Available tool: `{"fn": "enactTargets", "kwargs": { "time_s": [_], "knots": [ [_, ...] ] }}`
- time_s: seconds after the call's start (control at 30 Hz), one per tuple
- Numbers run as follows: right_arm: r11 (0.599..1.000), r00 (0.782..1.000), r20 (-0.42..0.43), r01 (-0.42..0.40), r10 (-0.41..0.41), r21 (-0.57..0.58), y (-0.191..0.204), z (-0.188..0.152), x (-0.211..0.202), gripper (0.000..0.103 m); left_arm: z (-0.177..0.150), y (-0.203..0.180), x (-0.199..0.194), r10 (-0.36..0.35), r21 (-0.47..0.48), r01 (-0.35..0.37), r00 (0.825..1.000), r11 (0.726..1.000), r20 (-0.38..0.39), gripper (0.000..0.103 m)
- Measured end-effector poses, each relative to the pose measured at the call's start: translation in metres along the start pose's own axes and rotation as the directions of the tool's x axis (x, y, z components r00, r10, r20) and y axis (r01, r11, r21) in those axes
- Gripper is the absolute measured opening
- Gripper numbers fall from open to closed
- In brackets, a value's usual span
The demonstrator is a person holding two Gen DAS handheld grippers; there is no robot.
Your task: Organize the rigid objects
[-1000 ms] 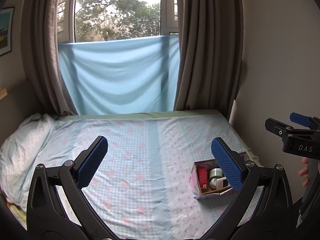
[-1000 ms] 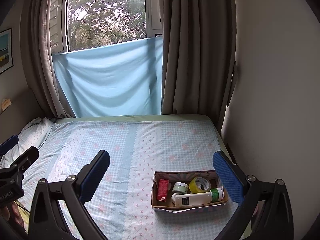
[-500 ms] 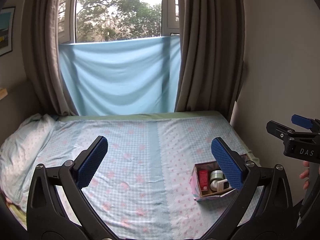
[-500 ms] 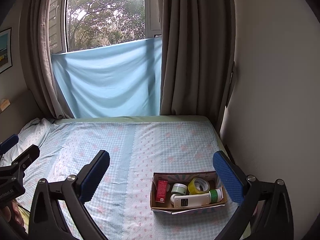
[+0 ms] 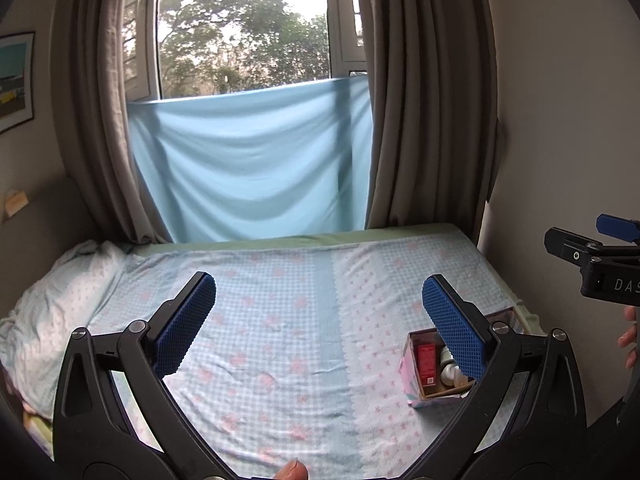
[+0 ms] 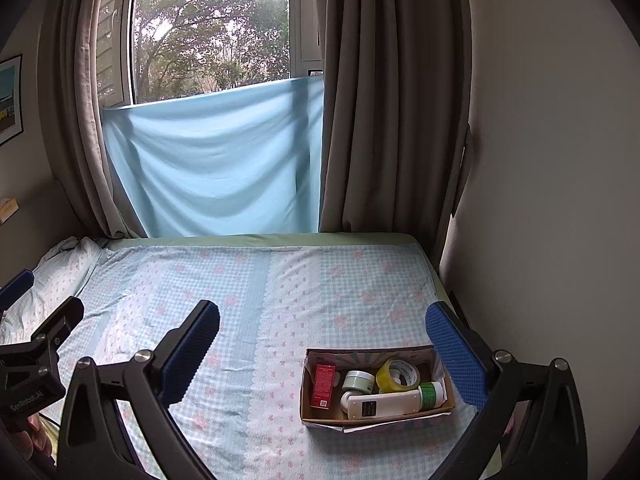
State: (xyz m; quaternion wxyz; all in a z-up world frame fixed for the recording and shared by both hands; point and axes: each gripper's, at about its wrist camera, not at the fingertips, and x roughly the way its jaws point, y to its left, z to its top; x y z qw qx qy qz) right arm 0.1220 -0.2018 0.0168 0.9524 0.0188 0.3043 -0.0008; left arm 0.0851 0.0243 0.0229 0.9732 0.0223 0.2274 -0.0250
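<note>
A small cardboard box (image 6: 306, 394) sits on the bed near its right edge. It holds a red carton (image 6: 323, 385), a pale green jar (image 6: 359, 381), a yellow tape roll (image 6: 398, 374) and a white device with a green cap (image 6: 384, 401). The box also shows in the left wrist view (image 5: 412, 380), partly behind a finger. My right gripper (image 6: 322, 338) is open and empty, held above the bed to the left of and behind the box. My left gripper (image 5: 318, 312) is open and empty, further left over the bed.
The bed (image 6: 248, 280) has a blue checked sheet with pink flowers and a pillow (image 5: 52, 292) at the left. A wall (image 6: 540, 200) runs along the bed's right side. Curtains (image 6: 384, 100) and a hung blue cloth (image 6: 216, 160) stand behind.
Both grippers have drawn back and risen slightly, so the box sits a little lower in both views. Both stay open and empty.
</note>
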Motion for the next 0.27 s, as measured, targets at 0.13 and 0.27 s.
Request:
{"fn": "enactTargets", "kwargs": {
  "time_s": [0.13, 0.27],
  "knots": [
    [1.0, 1.0, -0.003, 0.0, 0.0, 0.002, 0.001, 0.002, 0.005, 0.103, 0.001, 0.005, 0.002, 0.003, -0.027, -0.003, 1.0, 1.0, 0.012, 0.103],
    [1.0, 1.0, -0.009, 0.0, 0.0, 0.004, 0.002, 0.005, 0.011, 0.103, 0.001, 0.009, 0.006, -0.026, -0.042, 0.027, 0.999, 0.999, 0.025, 0.103]
  ]
}}
